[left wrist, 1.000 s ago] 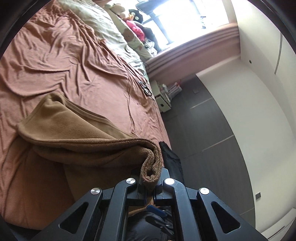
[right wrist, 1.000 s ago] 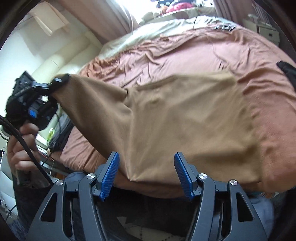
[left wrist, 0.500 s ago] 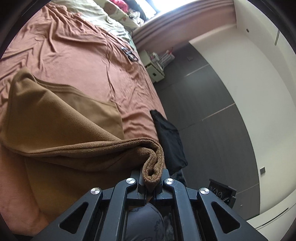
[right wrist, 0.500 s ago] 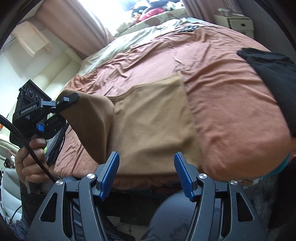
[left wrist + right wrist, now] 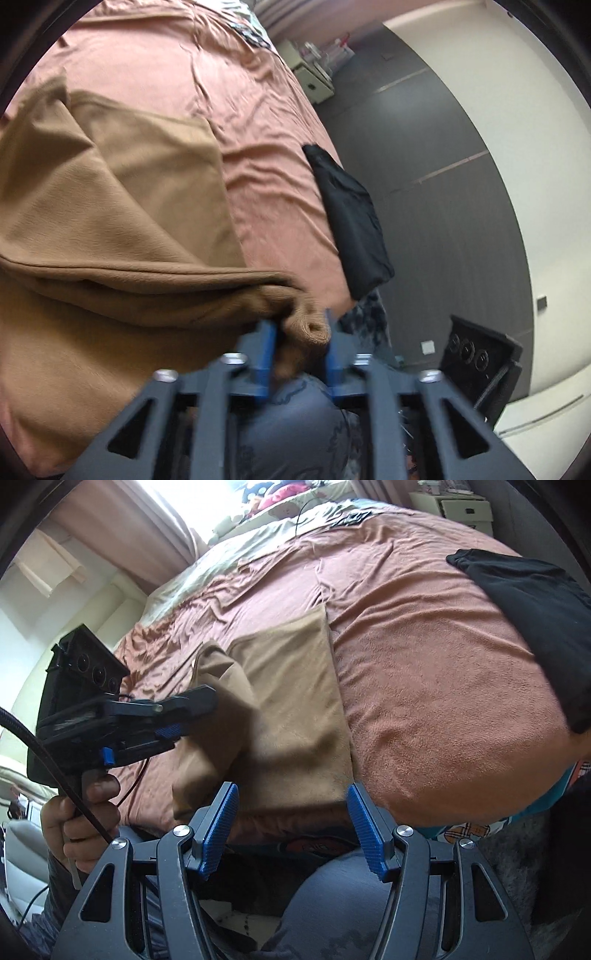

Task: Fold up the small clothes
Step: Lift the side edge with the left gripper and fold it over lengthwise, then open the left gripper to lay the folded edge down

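Lying lengthwise up bed [image 5: 424, 672], brown garment [image 5: 295, 709], folded edge rightward

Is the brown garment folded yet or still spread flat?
Folded over: brown garment lies doubled on the bed, one corner bunched between the just-opening left gripper.

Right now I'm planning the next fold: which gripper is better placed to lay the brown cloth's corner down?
Left gripper: its jaws have just been opening with the brown cloth corner between them; right gripper is empty.

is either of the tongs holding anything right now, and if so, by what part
Nothing is firmly held. The left tongs have just been opening around the bunched corner of the brown cloth, which sits loose between the pads. The right tongs are open and empty.
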Demonstrator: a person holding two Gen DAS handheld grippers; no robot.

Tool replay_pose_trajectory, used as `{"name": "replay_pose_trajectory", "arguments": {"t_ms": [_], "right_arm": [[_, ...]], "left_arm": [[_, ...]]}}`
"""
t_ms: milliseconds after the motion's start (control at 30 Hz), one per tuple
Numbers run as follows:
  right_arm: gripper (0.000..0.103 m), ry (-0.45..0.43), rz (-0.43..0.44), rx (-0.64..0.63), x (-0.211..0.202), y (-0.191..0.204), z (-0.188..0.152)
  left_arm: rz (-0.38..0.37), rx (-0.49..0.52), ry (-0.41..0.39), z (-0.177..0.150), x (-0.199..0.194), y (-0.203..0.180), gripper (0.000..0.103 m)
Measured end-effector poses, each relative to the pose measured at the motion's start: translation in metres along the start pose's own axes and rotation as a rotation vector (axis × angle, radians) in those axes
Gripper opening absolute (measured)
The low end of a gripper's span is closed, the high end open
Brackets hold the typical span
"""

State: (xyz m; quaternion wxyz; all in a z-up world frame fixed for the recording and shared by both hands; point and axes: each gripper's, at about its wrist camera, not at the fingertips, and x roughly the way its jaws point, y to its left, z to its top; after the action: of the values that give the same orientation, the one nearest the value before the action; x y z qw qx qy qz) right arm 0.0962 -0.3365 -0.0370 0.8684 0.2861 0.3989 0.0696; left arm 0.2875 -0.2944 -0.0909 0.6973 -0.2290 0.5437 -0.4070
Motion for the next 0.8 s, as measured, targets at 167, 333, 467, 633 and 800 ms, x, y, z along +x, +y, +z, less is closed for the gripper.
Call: {"name": "replay_pose_trajectory", "arguments": {"t_ms": [167, 333, 467, 633, 800], "right_arm": [[0.060, 0.060, -0.024, -0.070, 0.018, 0.003, 0.020], [0.060, 0.113, -0.087, -0.186, 0.035, 0.016, 0.039], [0.060, 0.170, -0.149, -0.299, 0.056, 0.033, 0.049], [0.060, 0.240, -0.217, -0.446, 0.087, 0.061, 0.062], [0.060, 0.306, -0.258, -0.573, 0.122, 0.086, 0.069]], "left_arm": [[0.041, 0.017, -0.067, -0.008, -0.021, 0.005, 0.079], [0.159, -0.013, -0.126, -0.015, -0.055, 0.033, 0.079], [0.262, -0.056, -0.155, -0.025, -0.076, 0.061, 0.079], [0.411, -0.105, -0.173, -0.035, -0.092, 0.092, 0.077], [0.487, -0.170, -0.169, -0.048, -0.099, 0.120, 0.073]]}}
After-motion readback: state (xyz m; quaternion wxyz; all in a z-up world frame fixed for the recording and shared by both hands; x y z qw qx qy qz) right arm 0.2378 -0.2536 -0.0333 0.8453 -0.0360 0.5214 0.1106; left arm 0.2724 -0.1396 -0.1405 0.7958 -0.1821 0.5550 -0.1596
